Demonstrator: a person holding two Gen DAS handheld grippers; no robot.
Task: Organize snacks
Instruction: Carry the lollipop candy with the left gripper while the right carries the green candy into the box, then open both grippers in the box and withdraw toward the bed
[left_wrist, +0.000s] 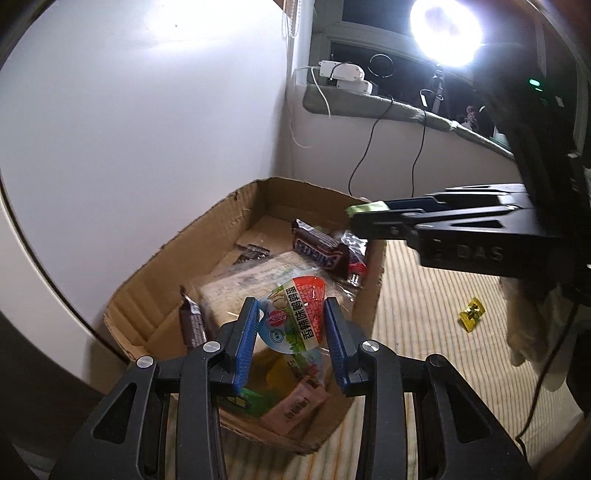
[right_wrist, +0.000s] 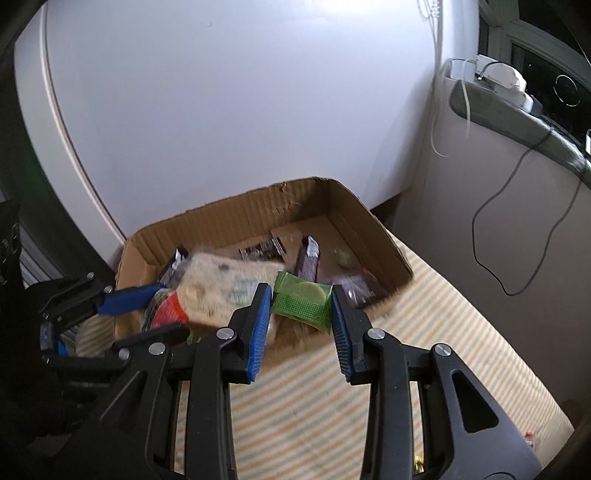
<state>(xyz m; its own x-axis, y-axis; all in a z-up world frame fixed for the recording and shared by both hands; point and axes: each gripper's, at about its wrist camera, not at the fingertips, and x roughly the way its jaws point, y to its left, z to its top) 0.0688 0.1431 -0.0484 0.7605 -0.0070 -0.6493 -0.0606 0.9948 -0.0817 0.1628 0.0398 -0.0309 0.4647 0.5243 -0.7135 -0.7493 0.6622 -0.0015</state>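
**Cardboard box filling, two snacks on the way in**

Green wrapped snack (right_wrist: 301, 301) pinched between the blue pads of the right hand-held gripper (right_wrist: 301, 314), held just over the near rim of the cardboard box (right_wrist: 236, 210). Red, white and green packet (left_wrist: 297, 314) clamped likewise in the left hand-held gripper (left_wrist: 291, 332), hanging above the near end of the same box. Both sets of jaws narrow, each closed on its packet.

Step in hand, by the look of it: carrying both pieces over the box for dropping. Next move likely calls for clearing the rim fully, then parting the jaws so each packet falls among the rest rather than on the edge. Already inside: a brown chocolate bar (left_wrist: 321, 253), a large pale bag (left_wrist: 236, 291), a pink sachet (left_wrist: 299, 408) and other dark wrappers.

Still outside: one small yellow packet (left_wrist: 471, 314) lying alone on the striped mat (left_wrist: 443, 295), well apart from the box, probably next for collecting.

Box set in a corner against a white wall (left_wrist: 147, 129). Grey window ledge (left_wrist: 369, 101) to the right with white chargers and trailing cables; bright round lamp (left_wrist: 445, 31) glaring above it
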